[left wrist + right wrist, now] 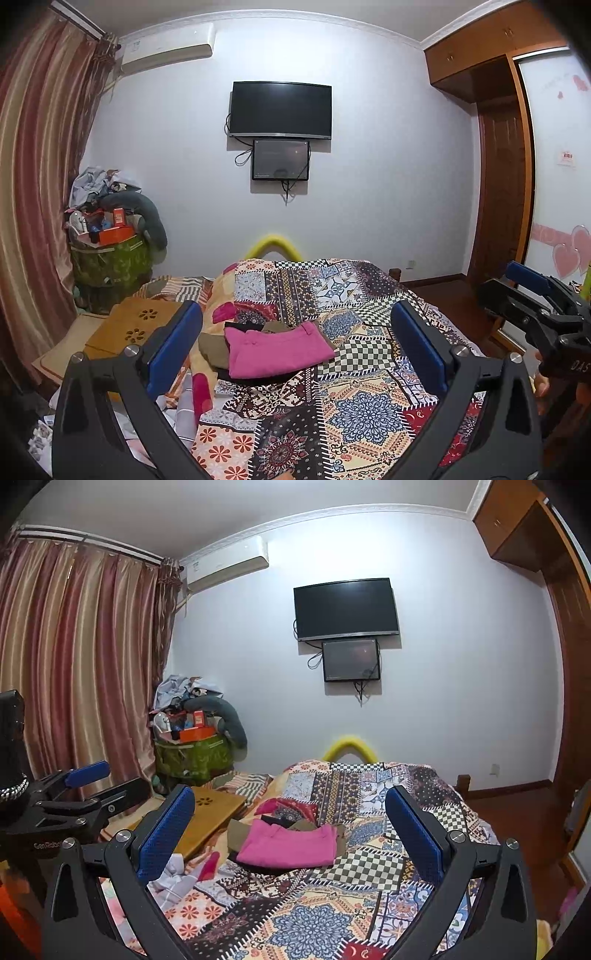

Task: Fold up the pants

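From the left wrist view, the left gripper (295, 343) is hovering above a bed (369, 406) with its blue-padded fingers (173, 343) spread wide and holding nothing. Between them, folded pink pants (275, 352) are lying as a soft, flat rectangle on top of a small stack of darker garments (214, 350), olive and black, resting on the bed's patchwork quilt of checks, florals and medallions. Beyond the pants, a dark flat-screen television (280, 110) is hanging on the pale wall, a smaller screen (280, 159) mounted just beneath it. Left of the pants, a carved wooden board (136, 325) is lying beside the quilt. The right gripper (532, 291) is showing at the right edge, black-framed; whether its fingers are parted cannot be told here.

From the right wrist view, the right gripper (290, 829) is also holding its textured blue fingers (166, 834) wide apart and empty. The pink pants (290, 843) are sitting between them on the quilt, edges neat. Striped satin curtains (74, 657) are hanging left of the pants, and a green bin (192, 757) piled with clutter is standing behind the wooden board (207, 816). The left gripper (88, 775) is showing at the left edge.
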Demonstrator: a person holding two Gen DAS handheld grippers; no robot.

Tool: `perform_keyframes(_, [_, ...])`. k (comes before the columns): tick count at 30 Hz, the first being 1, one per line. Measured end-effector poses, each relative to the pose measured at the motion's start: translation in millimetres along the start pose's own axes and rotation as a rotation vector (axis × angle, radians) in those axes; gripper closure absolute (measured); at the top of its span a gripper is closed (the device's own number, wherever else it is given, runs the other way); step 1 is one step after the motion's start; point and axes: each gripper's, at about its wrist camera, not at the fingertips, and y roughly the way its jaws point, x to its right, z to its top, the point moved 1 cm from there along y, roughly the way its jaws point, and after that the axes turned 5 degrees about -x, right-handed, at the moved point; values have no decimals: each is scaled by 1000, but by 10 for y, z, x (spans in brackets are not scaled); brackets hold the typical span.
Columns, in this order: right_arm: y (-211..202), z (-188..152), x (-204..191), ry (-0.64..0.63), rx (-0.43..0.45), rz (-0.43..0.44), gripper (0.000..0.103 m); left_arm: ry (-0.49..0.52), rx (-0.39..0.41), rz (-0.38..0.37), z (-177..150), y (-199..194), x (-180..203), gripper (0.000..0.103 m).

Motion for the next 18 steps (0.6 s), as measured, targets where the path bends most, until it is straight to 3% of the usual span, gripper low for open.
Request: perform_keyframes(18, [40, -28, -18, 2, -18, -1, 0, 13, -22, -30, -28, 74, 3, 0])
